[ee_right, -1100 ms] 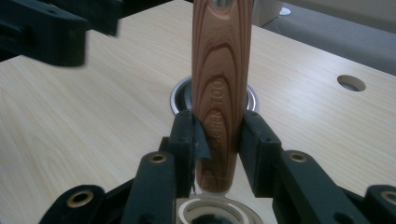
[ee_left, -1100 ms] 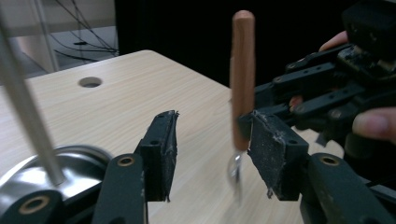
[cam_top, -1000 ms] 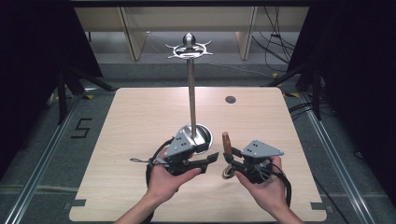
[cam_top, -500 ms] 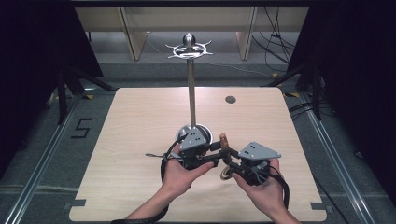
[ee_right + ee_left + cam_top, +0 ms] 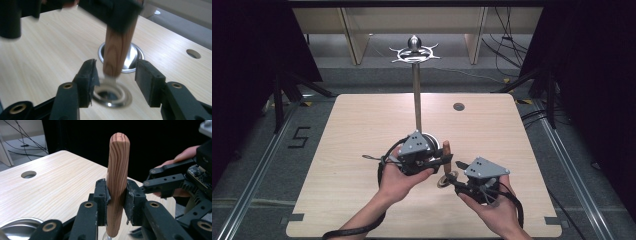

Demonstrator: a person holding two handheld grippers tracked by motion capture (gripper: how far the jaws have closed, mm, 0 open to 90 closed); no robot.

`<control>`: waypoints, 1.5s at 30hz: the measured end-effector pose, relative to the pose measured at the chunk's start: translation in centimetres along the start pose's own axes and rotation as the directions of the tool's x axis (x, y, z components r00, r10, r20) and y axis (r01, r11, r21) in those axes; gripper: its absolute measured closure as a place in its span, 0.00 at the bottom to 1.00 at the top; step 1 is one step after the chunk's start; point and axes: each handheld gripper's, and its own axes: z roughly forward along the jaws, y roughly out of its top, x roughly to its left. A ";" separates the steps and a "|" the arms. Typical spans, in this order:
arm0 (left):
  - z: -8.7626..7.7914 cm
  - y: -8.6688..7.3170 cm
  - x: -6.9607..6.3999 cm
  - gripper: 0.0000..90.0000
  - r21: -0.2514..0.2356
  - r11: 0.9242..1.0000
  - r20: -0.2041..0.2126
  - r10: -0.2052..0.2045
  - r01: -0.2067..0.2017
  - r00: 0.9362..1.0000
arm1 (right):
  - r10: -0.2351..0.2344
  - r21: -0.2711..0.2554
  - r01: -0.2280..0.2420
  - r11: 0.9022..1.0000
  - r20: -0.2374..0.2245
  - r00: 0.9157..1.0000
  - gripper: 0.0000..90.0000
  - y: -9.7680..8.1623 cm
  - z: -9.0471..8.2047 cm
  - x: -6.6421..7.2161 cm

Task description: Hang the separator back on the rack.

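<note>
L claw pinched the wooden handle [image 5: 117, 182]; R claw had let go.

I had the left gripper [image 5: 117, 202] clamped on the handle, held upright above the table [image 5: 362, 130] near its front edge. Its jaws had just closed, pads pressed on the wood both sides. Right gripper [image 5: 116, 82] had just spread; the tool's metal ring end [image 5: 112, 94] sat between its pads w/o contact. Stand's round base [image 5: 130, 56] lay just behind.
</note>
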 end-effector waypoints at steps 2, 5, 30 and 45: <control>-0.7 0.4 0.7 0.81 0.014 1.000 0.007 0.010 -0.010 1.000 | -0.021 0.002 0.021 1.000 -0.018 1.000 0.58 -0.4 -0.5 -0.2; -1.7 0.9 1.8 0.81 0.017 1.000 0.023 0.025 -0.026 0.999 | -0.037 -0.026 0.036 0.999 -0.045 0.998 0.58 -1.0 -1.4 -0.8; -6.2 3.9 4.6 0.81 0.059 0.994 0.050 0.085 -0.088 0.995 | 0.130 0.049 -0.129 0.990 -0.009 0.992 0.61 -6.1 -3.4 -4.4; -6.5 6.0 5.4 0.81 0.057 0.993 0.059 0.104 -0.107 0.993 | 0.197 0.046 -0.196 0.979 -0.003 0.980 0.59 -6.9 -3.2 -4.9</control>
